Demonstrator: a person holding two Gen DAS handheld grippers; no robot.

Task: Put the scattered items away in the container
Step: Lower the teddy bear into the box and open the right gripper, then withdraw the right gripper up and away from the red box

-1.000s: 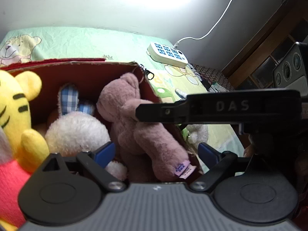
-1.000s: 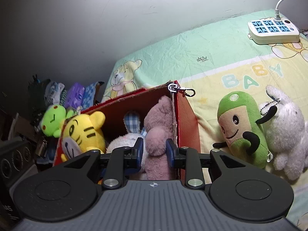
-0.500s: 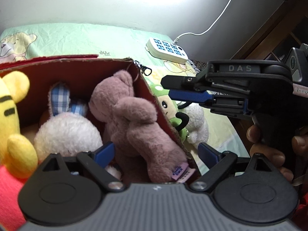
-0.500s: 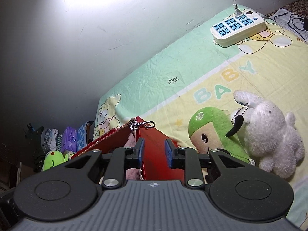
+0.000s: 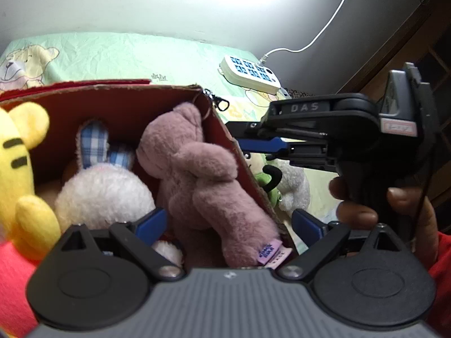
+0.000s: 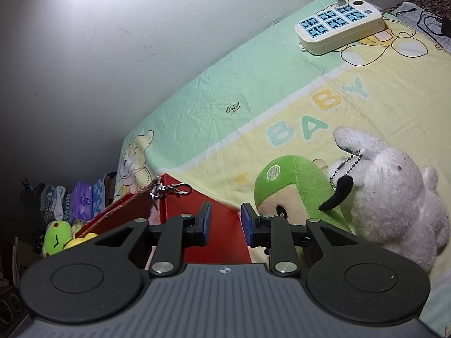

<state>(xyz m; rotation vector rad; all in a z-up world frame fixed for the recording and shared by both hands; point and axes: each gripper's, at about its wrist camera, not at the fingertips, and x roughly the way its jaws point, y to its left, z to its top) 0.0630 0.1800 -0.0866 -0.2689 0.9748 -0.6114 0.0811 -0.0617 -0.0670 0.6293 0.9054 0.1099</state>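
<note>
The red box [image 5: 220, 129] sits on the bed [image 6: 253, 90], whose sheet is green and yellow with the word BABY printed on it. Inside the box lie a mauve bear [image 5: 203, 174], a white bunny [image 5: 104, 191] with blue checked ears, and a yellow tiger [image 5: 19, 174] at the left end. A metal clip [image 6: 172, 189] hangs from the box's near corner.

The left gripper [image 5: 228, 222] hovers over the open box with its jaws spread wide; the bear's lower body lies between them, but the pads do not press on it. They have just been opening a little further.

The right gripper [image 6: 224, 221], held in a hand [image 5: 394, 208], is low beside the box's outer wall. Its jaws stand close together with only a narrow gap and nothing pinched between them; behind the gap shows the red wall of the box.

Two toys lie on the sheet outside the box, just to its right: a green plush [image 6: 293, 191] with a tan face and black arms, and a white plush [image 6: 394, 191] leaning against it, a ball chain draped across them. The right jaw tip is very near the green plush; whether it touches is hard to tell from this angle.

A power strip [image 6: 341, 28] lies farther up the bed by the wall, its white cord plugged in.
</note>
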